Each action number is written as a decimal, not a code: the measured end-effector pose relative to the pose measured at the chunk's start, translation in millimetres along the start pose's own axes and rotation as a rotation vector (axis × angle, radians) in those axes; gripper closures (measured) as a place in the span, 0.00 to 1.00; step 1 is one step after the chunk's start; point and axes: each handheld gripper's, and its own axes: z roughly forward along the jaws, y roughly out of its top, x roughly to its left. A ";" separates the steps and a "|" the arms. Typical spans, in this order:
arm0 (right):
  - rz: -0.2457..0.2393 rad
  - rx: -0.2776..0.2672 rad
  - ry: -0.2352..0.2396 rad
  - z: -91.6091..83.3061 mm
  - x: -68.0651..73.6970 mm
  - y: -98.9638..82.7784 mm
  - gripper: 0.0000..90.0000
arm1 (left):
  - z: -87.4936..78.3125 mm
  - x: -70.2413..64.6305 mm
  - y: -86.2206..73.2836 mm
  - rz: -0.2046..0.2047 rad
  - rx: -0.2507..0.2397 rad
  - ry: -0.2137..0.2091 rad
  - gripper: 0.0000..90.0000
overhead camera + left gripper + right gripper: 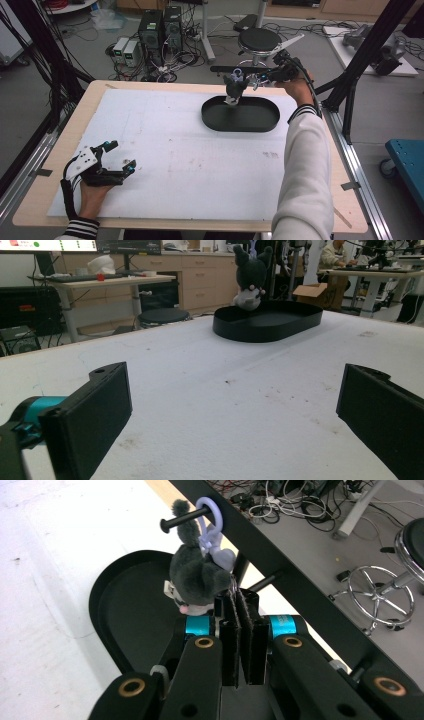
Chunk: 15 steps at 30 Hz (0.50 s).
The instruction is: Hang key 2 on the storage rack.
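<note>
High view: left gripper (119, 156) rests near the table's (165, 150) front-left corner, jaws apart. Right arm extends to the far edge.

Left gripper view: plush toy (250, 275) hangs above the black tray (270, 322).

Right gripper view: right gripper (243, 611) jaws together, beside the toy's ring (212, 510) hung on a peg (182, 519).

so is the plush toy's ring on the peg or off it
On. In the right gripper view the lilac ring loops around the black peg, and the plush toy hangs below it over the tray.

Plush toy (250, 277) over black tray (270, 322)
</note>
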 end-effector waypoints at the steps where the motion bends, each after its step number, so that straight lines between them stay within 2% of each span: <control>1: -0.004 0.000 -0.006 0.1 -0.8 -0.2 0.98 | 0.0 0.1 0.0 0.000 0.000 0.000 0.02; 15: 0.027 -0.017 -0.037 7.2 -7.4 -1.8 0.98 | -0.1 0.4 0.0 0.000 0.001 -0.001 0.02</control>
